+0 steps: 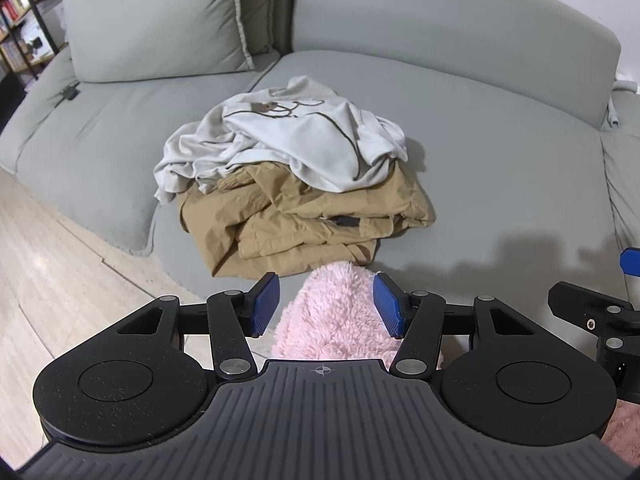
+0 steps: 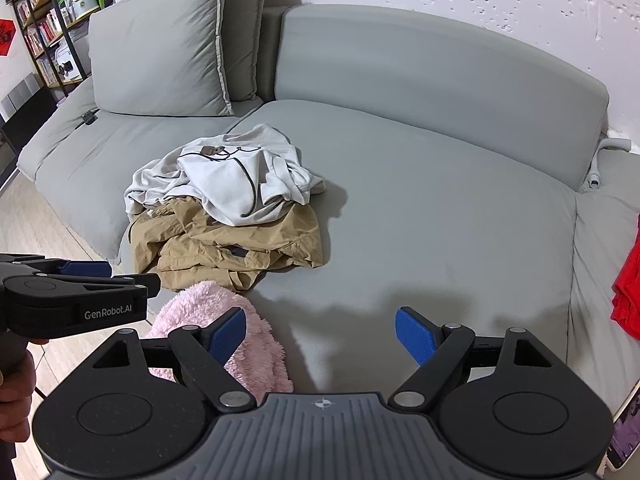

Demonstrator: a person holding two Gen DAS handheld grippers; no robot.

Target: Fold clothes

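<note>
Both tongs gape wide with nothing between the blue pads: left gripper (image 1: 326,304) hangs over the near edge of the seat with a pink fleece item (image 1: 336,320) showing below and between its spread fingers, no contact evident; right gripper (image 2: 320,338) hangs just to the right, above bare cushion, its left pad overlapping the fleece in view only. Clothes, item one: the pink fleece, a soft bunched lump at the front edge of the grey sofa (image 2: 440,208), part of it draped over the edge; whether it is bundled or loosely folded cannot be told, since the gripper bodies cover its near half. Item two: a tan garment (image 1: 304,216), crumpled in thick creased layers, lying just behind the fleece. Item three: a white sweatshirt (image 1: 288,136) with a dark line print, heaped unevenly on top of the tan one, a sleeve trailing off to the left. None of the three lies flat or squared. Open seat to the right of the heap would serve as a spreading surface, which likely explains the right tongs' station there. Periphery: red cloth (image 2: 628,280) at the right end of the sofa; back cushions (image 2: 160,48); bookshelf (image 2: 48,20) far left; pale floor (image 1: 60,272).
</note>
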